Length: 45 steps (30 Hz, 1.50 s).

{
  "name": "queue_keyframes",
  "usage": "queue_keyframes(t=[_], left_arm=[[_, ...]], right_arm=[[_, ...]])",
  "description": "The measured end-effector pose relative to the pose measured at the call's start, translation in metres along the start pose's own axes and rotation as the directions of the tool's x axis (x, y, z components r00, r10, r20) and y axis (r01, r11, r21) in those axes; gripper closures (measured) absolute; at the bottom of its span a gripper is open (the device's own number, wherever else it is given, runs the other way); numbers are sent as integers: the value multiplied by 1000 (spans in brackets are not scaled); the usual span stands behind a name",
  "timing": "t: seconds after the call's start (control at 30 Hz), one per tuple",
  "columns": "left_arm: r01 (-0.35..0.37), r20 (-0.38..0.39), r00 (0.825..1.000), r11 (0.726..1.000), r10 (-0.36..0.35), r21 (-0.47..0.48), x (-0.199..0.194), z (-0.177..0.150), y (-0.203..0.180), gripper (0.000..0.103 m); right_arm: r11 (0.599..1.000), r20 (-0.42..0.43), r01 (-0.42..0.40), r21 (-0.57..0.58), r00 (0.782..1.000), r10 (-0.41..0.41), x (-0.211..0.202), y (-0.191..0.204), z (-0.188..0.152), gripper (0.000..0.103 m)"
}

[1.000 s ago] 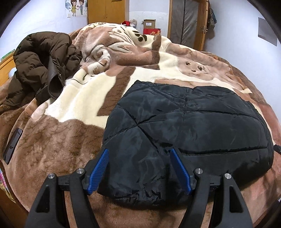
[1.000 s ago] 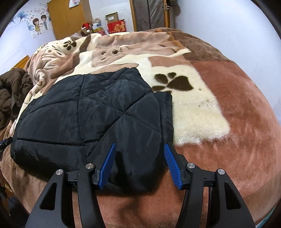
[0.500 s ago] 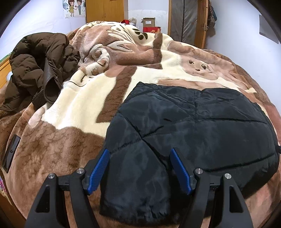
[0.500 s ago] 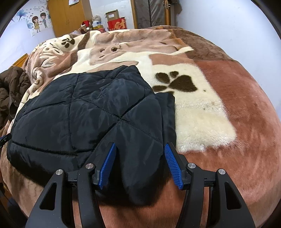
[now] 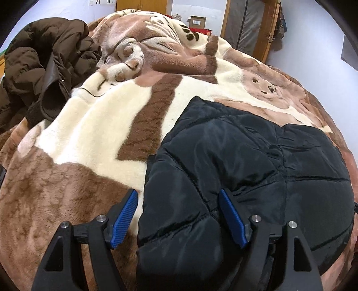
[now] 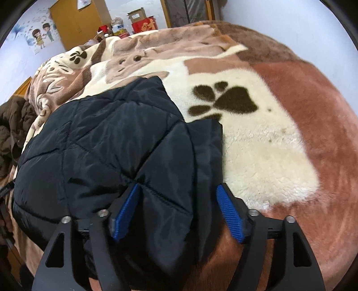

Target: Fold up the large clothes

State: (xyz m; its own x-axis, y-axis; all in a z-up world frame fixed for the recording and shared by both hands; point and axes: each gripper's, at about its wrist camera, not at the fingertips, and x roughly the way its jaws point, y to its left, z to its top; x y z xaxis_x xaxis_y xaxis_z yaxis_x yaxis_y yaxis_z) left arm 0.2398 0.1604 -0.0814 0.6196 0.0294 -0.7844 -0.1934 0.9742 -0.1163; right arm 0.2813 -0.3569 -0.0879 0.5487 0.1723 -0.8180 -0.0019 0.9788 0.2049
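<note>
A black quilted jacket (image 5: 246,167) lies folded on a bed covered by a brown and cream plush blanket (image 5: 89,134). My left gripper (image 5: 177,191) hovers over the jacket's near left corner. Its jaws are opening; the left pad is over the blanket and the right pad over the jacket. In the right wrist view the jacket (image 6: 111,145) fills the left half. My right gripper (image 6: 178,185) straddles its near right corner, jaws opening with the padded fabric between them, not pinched. The jacket's near edge is hidden under both grippers.
A crumpled brown puffer coat (image 5: 44,56) lies at the bed's far left, also visible as the brown coat (image 6: 13,125). Bare blanket with a paw print (image 6: 232,100) lies right of the jacket. Cardboard boxes (image 6: 143,20) and a wooden wardrobe (image 6: 71,24) stand beyond the bed.
Both grippers have moved forward and down over the jacket's near corners. The jacket looks larger, and its near edge has slid under the fingers. The jacket itself has stayed flat.
</note>
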Motion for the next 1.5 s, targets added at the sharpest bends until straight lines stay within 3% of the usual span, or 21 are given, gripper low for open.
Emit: queue_keyframes(t=[0.23, 0.6, 0.83, 1.03, 1.27, 1.5], left_arm=[[77, -26, 997, 995, -79, -68, 22, 4, 14, 15], [142, -33, 988, 976, -149, -165, 21, -21, 24, 15], [134, -73, 987, 985, -142, -105, 43, 4, 13, 12], [185, -84, 976, 970, -200, -156, 56, 4, 20, 9], [281, -113, 943, 933, -312, -225, 67, -2, 31, 7], [284, -126, 941, 935, -315, -213, 75, 1, 25, 6]], right_arm=[[998, -34, -49, 39, 998, 50, 18, -9, 8, 26], [986, -49, -121, 118, 991, 128, 19, -21, -9, 23], [984, -63, -147, 104, 986, 154, 35, -20, 7, 23], [976, -83, -180, 121, 978, 190, 44, -21, 12, 22], [961, -97, -234, 149, 963, 250, 45, -27, 3, 23], [968, -104, -224, 115, 966, 236, 53, -11, 12, 33]])
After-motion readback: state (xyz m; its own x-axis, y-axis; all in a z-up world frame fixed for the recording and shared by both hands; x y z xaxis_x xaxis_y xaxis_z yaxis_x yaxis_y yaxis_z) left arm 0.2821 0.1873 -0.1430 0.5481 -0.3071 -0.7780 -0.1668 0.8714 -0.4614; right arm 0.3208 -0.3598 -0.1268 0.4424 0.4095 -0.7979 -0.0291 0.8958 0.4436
